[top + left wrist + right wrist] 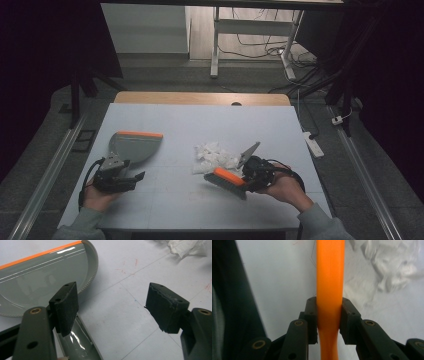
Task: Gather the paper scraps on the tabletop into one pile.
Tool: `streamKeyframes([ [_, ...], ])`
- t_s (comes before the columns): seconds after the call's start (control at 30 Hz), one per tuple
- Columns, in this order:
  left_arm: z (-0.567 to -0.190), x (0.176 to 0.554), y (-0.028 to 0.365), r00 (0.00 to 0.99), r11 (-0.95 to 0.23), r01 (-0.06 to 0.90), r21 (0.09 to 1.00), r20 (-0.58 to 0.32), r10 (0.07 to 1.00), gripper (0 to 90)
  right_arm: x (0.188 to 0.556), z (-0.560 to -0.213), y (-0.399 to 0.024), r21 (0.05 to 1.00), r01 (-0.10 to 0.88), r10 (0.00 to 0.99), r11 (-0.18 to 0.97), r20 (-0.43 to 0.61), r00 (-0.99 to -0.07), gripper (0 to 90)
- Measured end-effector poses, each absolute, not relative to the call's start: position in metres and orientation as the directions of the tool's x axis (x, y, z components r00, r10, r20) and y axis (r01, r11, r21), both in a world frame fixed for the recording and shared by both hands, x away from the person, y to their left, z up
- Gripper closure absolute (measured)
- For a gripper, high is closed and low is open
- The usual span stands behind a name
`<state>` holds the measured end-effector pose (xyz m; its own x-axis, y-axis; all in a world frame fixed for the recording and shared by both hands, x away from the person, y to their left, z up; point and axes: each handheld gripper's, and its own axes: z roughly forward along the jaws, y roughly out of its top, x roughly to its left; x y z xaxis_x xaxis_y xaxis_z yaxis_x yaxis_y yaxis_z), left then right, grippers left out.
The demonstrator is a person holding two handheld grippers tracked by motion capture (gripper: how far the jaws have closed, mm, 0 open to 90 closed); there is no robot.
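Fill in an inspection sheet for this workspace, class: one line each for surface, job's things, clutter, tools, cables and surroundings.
Surface: pale table, wooden strip at its far edge.
Job's things: grey dustpan with orange lip, lying flat; orange-backed brush; heap of white paper scraps just beyond the brush.
Clutter: nothing seen.
Tools: left tool open, one pad over the dustpan's handle, not gripping; right tool shut on the brush's orange handle.
Cables: a black cable loops from each tool; loose cables and a power strip on the floor.
Surroundings: dark room, grey floor, white desk legs behind.
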<state>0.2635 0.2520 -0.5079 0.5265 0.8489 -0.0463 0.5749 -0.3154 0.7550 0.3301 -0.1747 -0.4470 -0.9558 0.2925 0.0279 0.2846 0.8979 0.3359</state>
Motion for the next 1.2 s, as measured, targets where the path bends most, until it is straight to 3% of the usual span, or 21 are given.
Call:
streamKeyframes([
  [0.27,-0.508,0.264,0.252,0.526,-0.314,0.575,0.755,-0.048,0.849,27.2,0.362,-0.450,-0.158,0.360,0.275,0.309,0.891,-0.039,-0.950,70.8],
  [0.5,-0.508,0.264,0.252,0.526,-0.315,0.576,0.755,-0.047,0.849,27.3,0.365,-0.439,-0.165,0.478,0.268,0.343,0.836,-0.074,-0.936,70.8],
  [0.6,-0.508,0.264,0.252,0.527,-0.315,0.575,0.755,-0.046,0.849,27.2,0.357,-0.427,-0.177,0.556,0.296,0.371,0.776,-0.024,-0.928,70.8],
  [0.77,-0.508,0.263,0.250,0.531,-0.319,0.574,0.754,-0.046,0.846,27.2,0.350,-0.413,-0.209,0.585,0.462,0.576,0.667,-0.011,-0.817,70.8],
  [0.93,-0.508,0.264,0.250,0.533,-0.321,0.572,0.755,-0.045,0.845,27.2,0.365,-0.428,-0.245,0.482,0.714,0.802,0.508,0.036,-0.596,70.8],
  [1.03,-0.508,0.264,0.250,0.533,-0.321,0.572,0.755,-0.045,0.845,27.2,0.379,-0.443,-0.253,0.420,0.781,0.848,0.463,0.046,-0.528,70.8],
  [1.1,-0.508,0.264,0.249,0.532,-0.322,0.573,0.753,-0.044,0.845,27.2,0.386,-0.445,-0.252,0.429,0.794,0.860,0.430,0.074,-0.505,70.9],
  [1.2,-0.509,0.264,0.249,0.532,-0.323,0.574,0.752,-0.044,0.845,27.2,0.395,-0.449,-0.235,0.429,0.796,0.846,0.428,0.121,-0.520,70.9],
])
